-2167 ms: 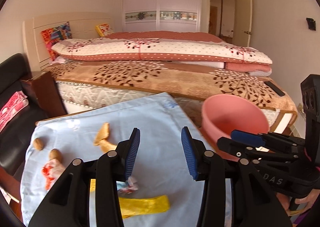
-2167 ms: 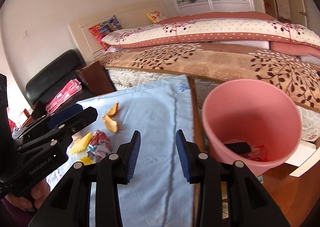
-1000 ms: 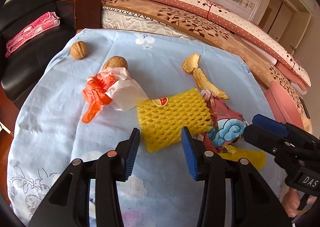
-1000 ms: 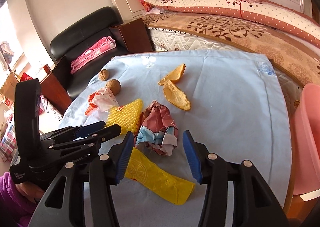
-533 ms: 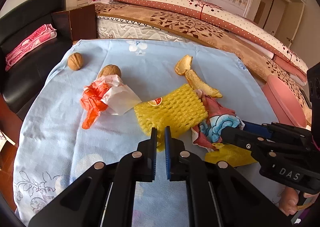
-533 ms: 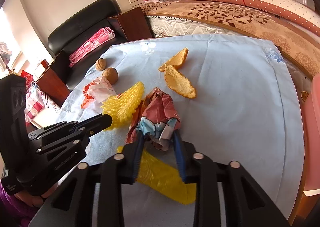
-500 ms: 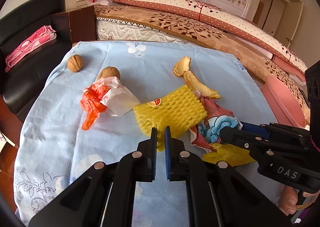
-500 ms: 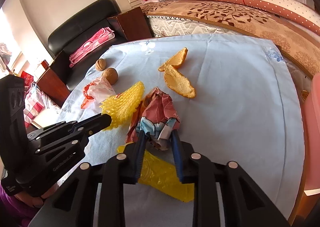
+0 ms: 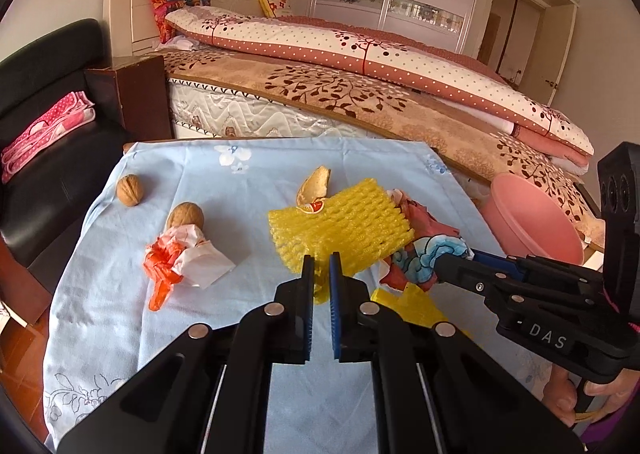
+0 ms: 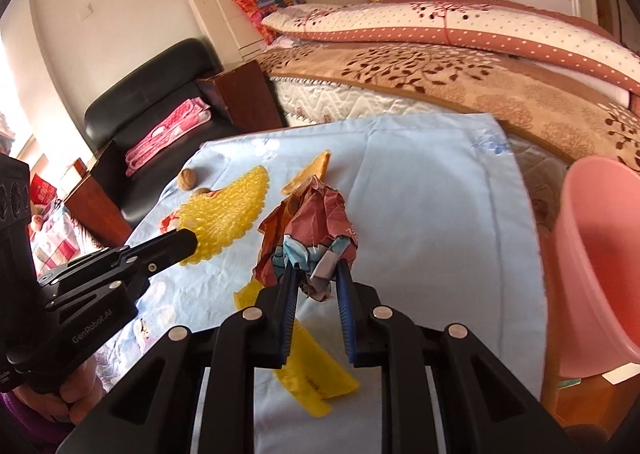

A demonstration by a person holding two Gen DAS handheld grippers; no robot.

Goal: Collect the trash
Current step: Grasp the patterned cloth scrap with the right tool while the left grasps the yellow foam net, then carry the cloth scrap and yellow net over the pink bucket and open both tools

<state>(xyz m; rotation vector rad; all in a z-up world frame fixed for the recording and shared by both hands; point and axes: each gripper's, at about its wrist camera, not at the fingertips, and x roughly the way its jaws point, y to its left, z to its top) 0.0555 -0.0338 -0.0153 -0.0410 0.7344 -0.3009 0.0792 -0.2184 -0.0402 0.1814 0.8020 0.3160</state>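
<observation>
Our left tool (image 9: 320,268) is clenched on the yellow foam net's (image 9: 340,224) corner. Our right tool (image 10: 315,278) is closing on the crumpled wrapper (image 10: 312,230). Either thin pinch could slip before the pink bin (image 10: 600,254) at the counter's right edge.

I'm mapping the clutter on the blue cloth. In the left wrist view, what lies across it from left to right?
Far walnut → near walnut → orange and white wrapper → orange peel → yellow foam net → crumpled colourful wrapper → pink bin, just past the cloth's edge.

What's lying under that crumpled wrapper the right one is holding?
Under the crumpled wrapper, gripped by the right hand-held gripper whose jaws are closing, a yellow plastic strip lies on the blue cloth. The wrapper and gripper cover the strip's middle.
</observation>
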